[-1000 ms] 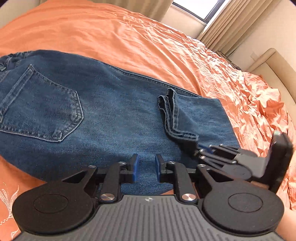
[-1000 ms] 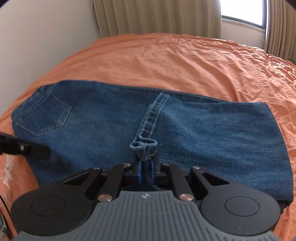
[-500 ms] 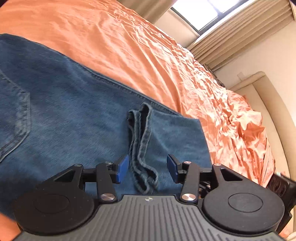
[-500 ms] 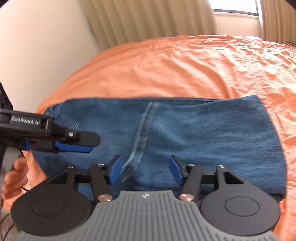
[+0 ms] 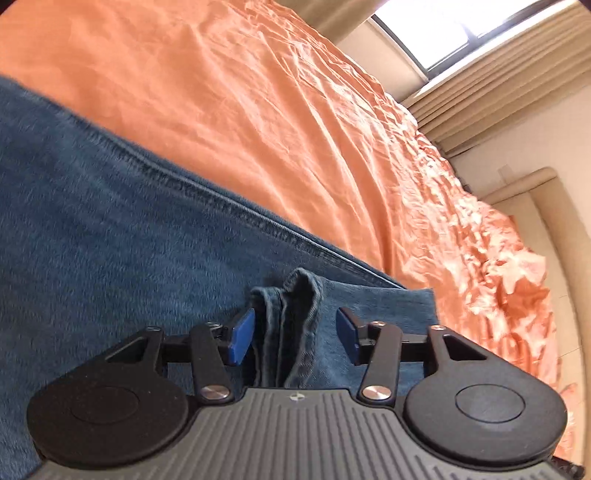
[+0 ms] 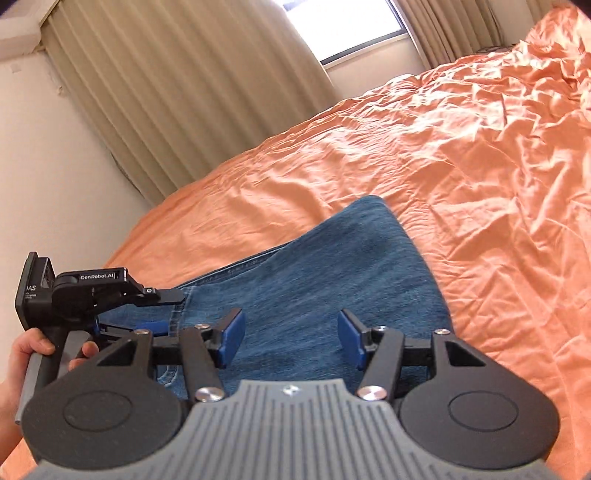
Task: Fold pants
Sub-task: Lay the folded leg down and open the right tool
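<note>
Blue denim pants (image 5: 110, 236) lie folded over on the orange bed. In the left wrist view my left gripper (image 5: 293, 334) is open, its blue pads either side of the bunched leg hems (image 5: 291, 314), close above them. In the right wrist view my right gripper (image 6: 290, 338) is open and empty above the folded end of the pants (image 6: 332, 277). The left gripper (image 6: 92, 295) shows there at the left, held by a hand over the hem seam.
The orange bedspread (image 5: 277, 110) is wrinkled and spreads wide beyond the pants. Beige curtains (image 6: 166, 92) and a window (image 6: 343, 26) stand behind the bed. A beige headboard (image 5: 546, 206) runs along the right in the left wrist view.
My right gripper has let go of the hem, opened, and swung right toward the folded end. My left gripper has opened and moved in low over the bunched hems.
</note>
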The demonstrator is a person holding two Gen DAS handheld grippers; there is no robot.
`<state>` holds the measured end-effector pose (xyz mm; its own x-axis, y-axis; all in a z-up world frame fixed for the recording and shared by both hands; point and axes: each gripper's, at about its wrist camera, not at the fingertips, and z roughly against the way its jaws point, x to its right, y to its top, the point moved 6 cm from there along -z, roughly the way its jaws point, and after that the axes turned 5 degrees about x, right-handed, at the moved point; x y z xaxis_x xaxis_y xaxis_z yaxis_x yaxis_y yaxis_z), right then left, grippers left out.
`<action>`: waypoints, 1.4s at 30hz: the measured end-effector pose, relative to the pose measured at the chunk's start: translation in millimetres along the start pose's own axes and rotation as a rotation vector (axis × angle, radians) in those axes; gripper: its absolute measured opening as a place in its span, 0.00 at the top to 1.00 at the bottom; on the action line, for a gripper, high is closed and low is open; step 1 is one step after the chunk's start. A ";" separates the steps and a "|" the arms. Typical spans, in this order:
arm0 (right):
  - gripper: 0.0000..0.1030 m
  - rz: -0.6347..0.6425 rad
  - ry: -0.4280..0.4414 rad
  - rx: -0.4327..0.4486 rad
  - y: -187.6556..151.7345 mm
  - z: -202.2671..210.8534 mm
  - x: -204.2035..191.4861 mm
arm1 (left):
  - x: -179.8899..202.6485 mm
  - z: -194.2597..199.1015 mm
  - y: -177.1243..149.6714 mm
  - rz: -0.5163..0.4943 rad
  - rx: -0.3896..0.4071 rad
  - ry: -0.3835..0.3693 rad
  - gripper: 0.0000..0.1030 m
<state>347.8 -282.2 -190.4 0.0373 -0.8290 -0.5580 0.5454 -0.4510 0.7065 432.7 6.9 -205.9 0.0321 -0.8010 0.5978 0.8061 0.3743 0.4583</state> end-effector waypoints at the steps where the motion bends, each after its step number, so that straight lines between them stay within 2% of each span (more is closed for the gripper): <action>1: 0.49 -0.034 0.006 0.004 1.2 -0.4 6.8 | 1.4 -2.4 -0.6 -0.016 -0.001 0.016 0.57; 3: 0.51 -0.074 0.010 0.015 4.7 0.2 15.8 | 4.0 -3.9 -2.7 -0.053 0.009 0.057 0.67; 5: 0.52 -0.087 0.004 0.036 9.9 2.3 20.7 | 11.5 0.3 -5.2 -0.095 0.038 0.065 0.88; 6: 0.52 -0.085 -0.003 0.048 13.3 3.9 22.7 | 17.1 5.3 -5.9 -0.122 0.061 0.072 0.94; 8: 0.54 -0.071 -0.013 0.072 19.8 8.5 23.6 | 38.0 22.3 -4.1 -0.193 0.124 0.046 0.94; 10: 0.73 -0.040 -0.046 0.092 26.8 13.9 24.5 | 61.0 41.5 -2.1 -0.283 0.177 0.025 0.94; 12: 0.80 -0.009 -0.086 0.110 32.2 18.5 27.4 | 74.1 53.4 3.2 -0.351 0.205 0.043 0.94; 13: 0.85 0.006 -0.103 0.108 33.3 18.5 28.6 | 74.4 50.2 5.8 -0.386 0.197 0.084 0.94; 15: 0.92 0.032 -0.121 0.092 33.2 15.8 29.0 | 60.8 33.1 9.3 -0.384 0.150 0.160 0.94; 18: 1.00 0.093 -0.160 0.053 28.6 8.2 28.8 | 31.4 6.2 2.0 -0.370 0.093 0.217 0.94; 21: 1.00 0.123 -0.176 0.014 19.1 5.0 32.9 | 14.4 -6.0 -6.9 -0.354 0.085 0.228 0.93; 24: 1.00 0.148 -0.238 -0.132 -4.7 -11.7 45.4 | 5.5 -14.6 -9.3 -0.324 0.076 0.232 0.91; 25: 1.00 0.154 -0.252 -0.142 -8.5 -13.5 48.3 | 3.5 -14.0 -8.0 -0.306 0.074 0.233 0.89; 30: 1.00 0.091 -0.244 -0.065 2.2 11.4 49.0 | 13.4 9.5 -7.3 -0.286 0.050 0.253 0.77; 31: 0.97 0.082 -0.243 -0.051 4.9 18.5 49.9 | 18.0 18.3 -9.2 -0.296 0.060 0.248 0.75; 34: 0.96 0.108 -0.271 -0.010 9.0 43.7 48.8 | 30.9 44.2 -21.9 -0.328 0.072 0.207 0.70; 36: 0.96 0.141 -0.280 -0.018 2.5 56.4 43.5 | 38.3 55.4 -36.3 -0.357 0.054 0.179 0.70; 38: 0.91 0.189 -0.283 -0.054 -8.4 62.8 35.2 | 43.2 61.2 -52.3 -0.386 0.029 0.180 0.70; 40: 0.76 0.271 -0.301 -0.082 -19.0 64.1 23.5 | 43.7 63.0 -64.2 -0.403 0.025 0.197 0.70; 42: 0.68 0.375 -0.319 -0.092 -26.1 60.0 11.6 | 40.0 61.5 -72.5 -0.388 0.018 0.216 0.70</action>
<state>283.8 -299.9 -189.2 -0.0045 -0.9948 -0.1017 0.6159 -0.0829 0.7835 339.1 -23.5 -174.8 -0.1466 -0.9624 0.2288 0.7722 0.0332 0.6345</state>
